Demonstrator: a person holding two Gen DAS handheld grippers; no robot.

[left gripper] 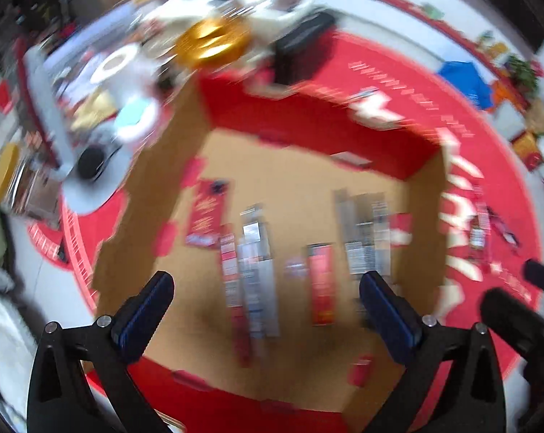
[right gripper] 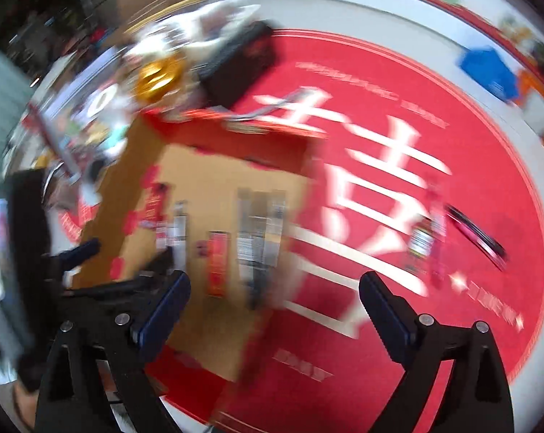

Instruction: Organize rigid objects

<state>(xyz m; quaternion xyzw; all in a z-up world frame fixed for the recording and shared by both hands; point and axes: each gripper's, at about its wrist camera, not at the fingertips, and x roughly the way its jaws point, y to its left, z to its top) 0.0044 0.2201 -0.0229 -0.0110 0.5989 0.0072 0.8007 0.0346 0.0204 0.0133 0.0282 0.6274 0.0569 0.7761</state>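
Note:
Both views are motion-blurred. An open cardboard box (left gripper: 152, 187) with red outer walls sits on a red round mat; several flat packs lie on its floor, among them a red pack (left gripper: 320, 281) and grey packs (left gripper: 365, 238). My left gripper (left gripper: 266, 306) is open and empty above the box. My right gripper (right gripper: 273, 306) is open and empty over the box's right edge (right gripper: 300, 216). A pink-and-black item (right gripper: 475, 234) and a small labelled pack (right gripper: 421, 241) lie on the mat to the right of the box.
A gold round tin (left gripper: 212, 41), a black case (left gripper: 300, 47) and cluttered white items stand behind the box. A jar with a yellow lid (left gripper: 4, 173) is at far left. A blue bag (right gripper: 488, 72) lies at the back right.

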